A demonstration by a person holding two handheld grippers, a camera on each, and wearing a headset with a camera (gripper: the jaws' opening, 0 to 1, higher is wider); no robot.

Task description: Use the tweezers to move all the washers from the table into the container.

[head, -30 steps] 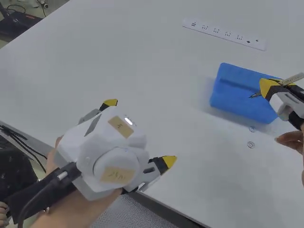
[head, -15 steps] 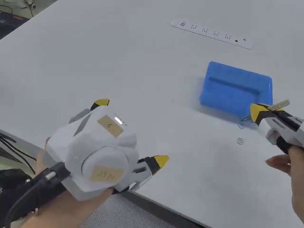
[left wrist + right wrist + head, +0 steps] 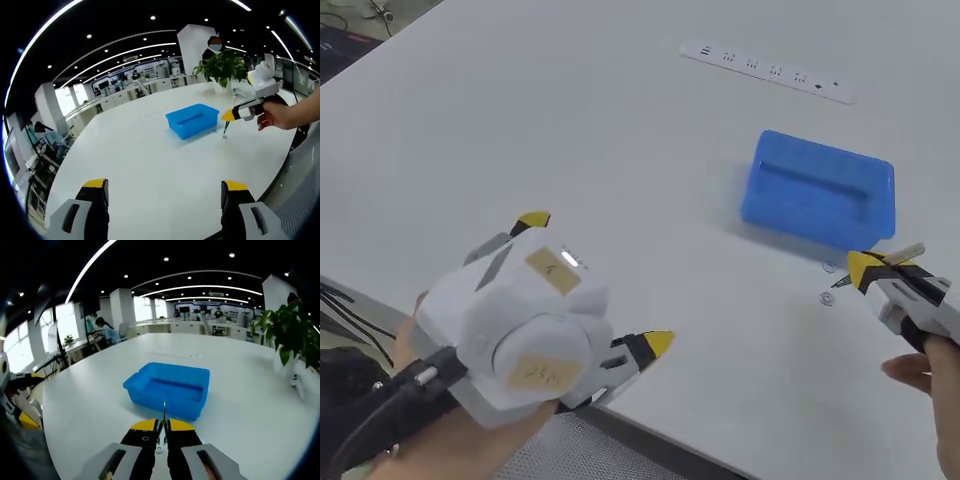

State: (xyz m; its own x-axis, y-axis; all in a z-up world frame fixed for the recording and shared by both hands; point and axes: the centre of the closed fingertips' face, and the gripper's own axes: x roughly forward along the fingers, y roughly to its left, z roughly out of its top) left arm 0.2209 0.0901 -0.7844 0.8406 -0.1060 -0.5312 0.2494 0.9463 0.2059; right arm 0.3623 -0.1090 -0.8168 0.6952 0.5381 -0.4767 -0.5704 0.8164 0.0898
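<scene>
The right claw (image 3: pixel 868 270) is seen pressed together on the tweezers (image 3: pixel 842 283), whose points are angled down at the worktop (image 3: pixel 620 130) just on the near side of the blue container (image 3: pixel 820 190). Two washers are picked out there. The first washer (image 3: pixel 829 267) lies close by the container's near wall. The second washer (image 3: pixel 827 299) lies a little further toward the worktop's near edge, and the tweezer points are held just beside it. Whether metal is touching metal cannot be told, and nothing can be made out inside the container. The left claw (image 3: pixel 595 280) is held spread and empty over the near edge, well apart from the work, and a power strip (image 3: pixel 770 72) is noted toward the far edge. The step in hand is judged to be the pick-up of the second washer. For the next move, the points would need to be settled across its thin rim and a steady pinch applied. It could then be lifted over the near wall and let go inside. A slip on the smooth worktop is to be guarded against.
</scene>
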